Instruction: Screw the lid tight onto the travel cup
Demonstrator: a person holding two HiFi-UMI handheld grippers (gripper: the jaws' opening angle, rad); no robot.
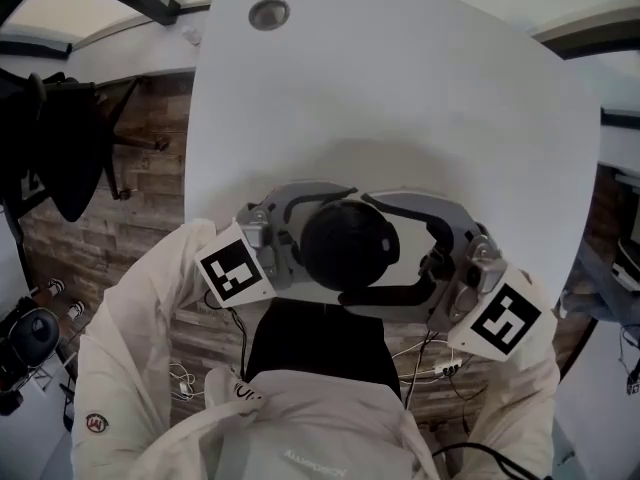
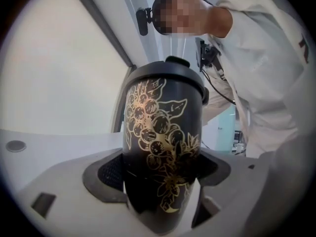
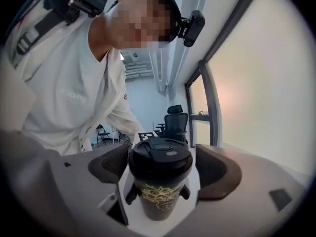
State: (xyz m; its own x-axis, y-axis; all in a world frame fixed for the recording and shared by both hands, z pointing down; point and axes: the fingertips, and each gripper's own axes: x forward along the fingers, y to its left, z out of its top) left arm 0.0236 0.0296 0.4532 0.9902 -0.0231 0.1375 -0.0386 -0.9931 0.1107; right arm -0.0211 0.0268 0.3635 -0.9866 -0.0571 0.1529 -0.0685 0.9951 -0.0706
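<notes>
Head view, cup: the black travel cup with gold flower drawings (image 1: 350, 243) is in the middle of the frame. It stands upright over the near edge of the flat white table (image 1: 400, 98). I cannot tell if its bottom rests there.
Lid: the round black plastic lid (image 3: 160, 157) is already on top of the cup.
Feel: it looks hard, smooth and a bit slippery, and is probably light. It should not bend when squeezed.
Where to hold: low on the body with one gripper, round the lid rim with the other.
Left gripper: the left gripper (image 2: 158, 179) has its fingers (image 2: 106, 174) wide apart, pressed on both sides of the cup's lower body.
Right gripper: the right gripper (image 3: 160, 172) has its fingers (image 3: 217, 174) spread around the lid. A thin gap shows on one side, so it is likely not squeezing.
Edges: a dropped cup could fall to the wooden floor (image 1: 150, 183) at the left.
Room: the table in the upper frame is bare except for a small grey round cap (image 1: 268, 13) at the upper left.
</notes>
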